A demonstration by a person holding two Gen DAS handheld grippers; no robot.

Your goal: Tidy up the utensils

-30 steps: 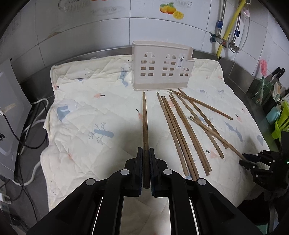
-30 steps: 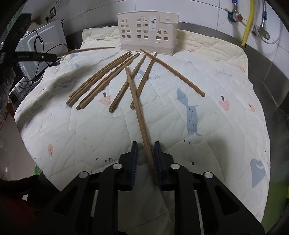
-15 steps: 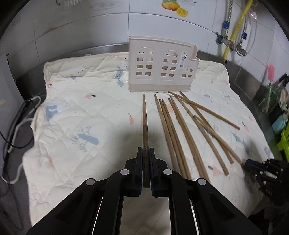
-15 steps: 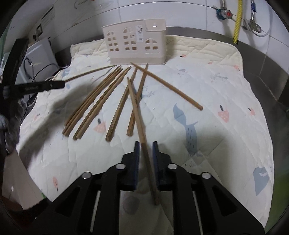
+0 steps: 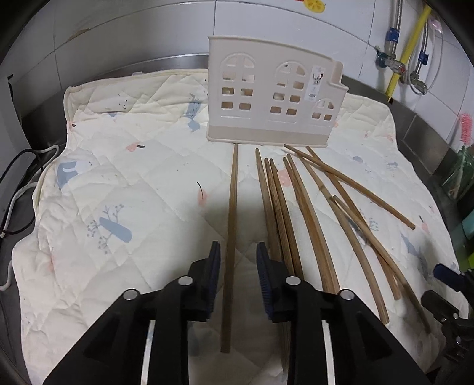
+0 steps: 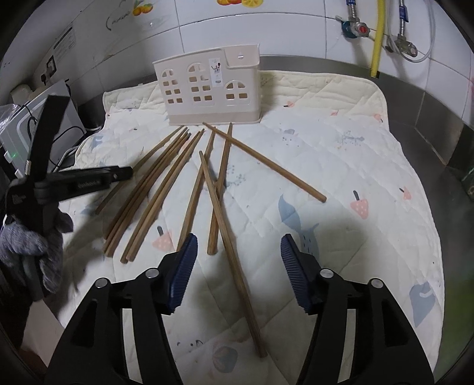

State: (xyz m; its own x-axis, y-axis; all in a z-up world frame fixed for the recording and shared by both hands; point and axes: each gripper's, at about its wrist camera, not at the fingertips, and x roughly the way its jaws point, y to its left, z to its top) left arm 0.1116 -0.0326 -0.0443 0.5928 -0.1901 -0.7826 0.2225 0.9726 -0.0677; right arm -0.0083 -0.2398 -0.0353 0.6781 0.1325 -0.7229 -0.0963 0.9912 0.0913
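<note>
1. I can read no word, brand or number in either wrist view.
2. The utensil holder (image 5: 274, 97) carries a small white sticker (image 5: 317, 84) on its front; I make out a tiny picture of utensils in a cup on it, but its print is too small to read.
3. From the right wrist view the same sticker (image 6: 217, 72) shows, again unreadable.
4. The wall tiles (image 6: 207, 17) bear a fruit decal (image 6: 237, 2) and a faint curly line that may be lettering (image 6: 118, 17); I cannot decipher it.
5. A white label (image 6: 63, 41) on the left wall has print too blurred to read.
</note>
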